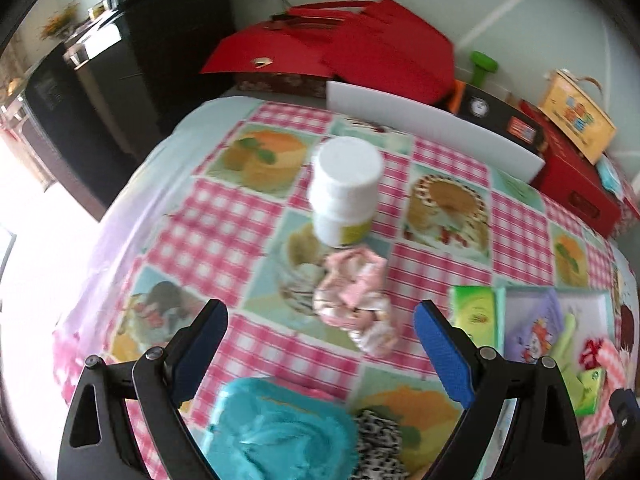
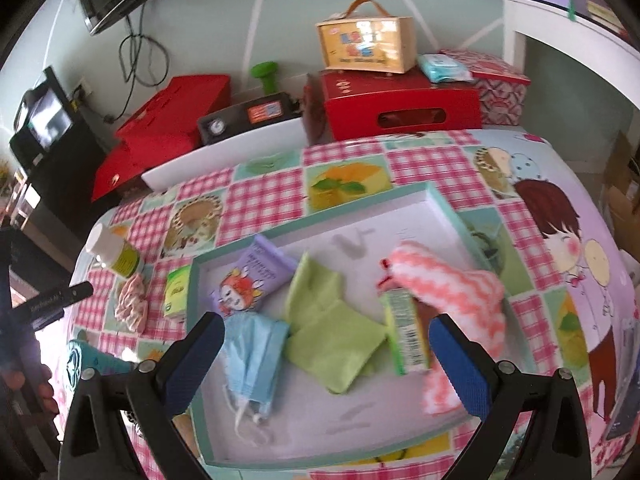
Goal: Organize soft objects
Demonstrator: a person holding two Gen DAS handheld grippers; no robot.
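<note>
Left gripper [image 1: 322, 346] spread wide, empty, pink scrunchie [image 1: 354, 300] on tablecloth [image 1: 224, 216] between and just ahead of its fingertips (below white bottle [image 1: 345, 190]), right gripper [image 2: 326, 354] also released over tray [image 2: 400, 432], green cloth [image 2: 332, 340] between its fingers, mask [image 2: 254, 356] by the left one.

Your left wrist camera looks down close over the checked tablecloth [image 1: 224, 216] toward the white bottle [image 1: 345, 190]; your right one faces the shallow tray [image 2: 444, 208]. Both views share the bottle, pink scrunchie [image 1: 354, 300] and tray.
</note>
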